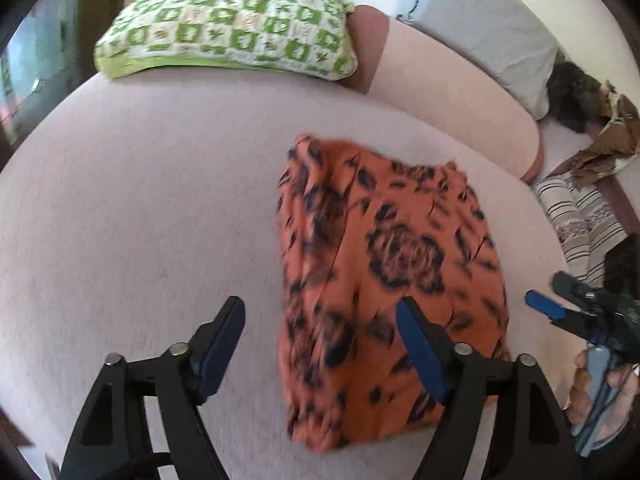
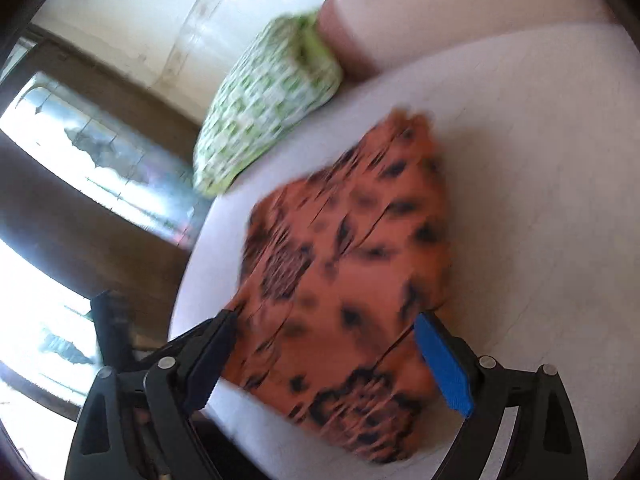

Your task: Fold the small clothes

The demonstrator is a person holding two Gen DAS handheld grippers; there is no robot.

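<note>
We see an orange garment (image 1: 384, 276) with a dark leaf and flower print lying folded into a rough rectangle on the pale pink cushion (image 1: 140, 200) of a sofa. Our left gripper (image 1: 320, 312) hangs over the garment's near left part with its jaws spread wide: one finger is above bare cushion, the other above the cloth, and nothing is gripped between them. Our right gripper (image 2: 324, 320) is likewise wide apart, its fingers straddling the near part of the garment (image 2: 344, 264) from above; that view is blurred, so we cannot tell whether the pads touch the fabric, but they do not pinch it. From the left wrist we also see the right gripper (image 1: 556, 296) at the far right edge, off the cloth, with a hand (image 1: 600, 392) around its handle. A green and white patterned pillow (image 1: 228, 24) rests at the back of the cushion, well apart from the garment, and a grey pillow (image 1: 480, 24) leans further right.
</note>
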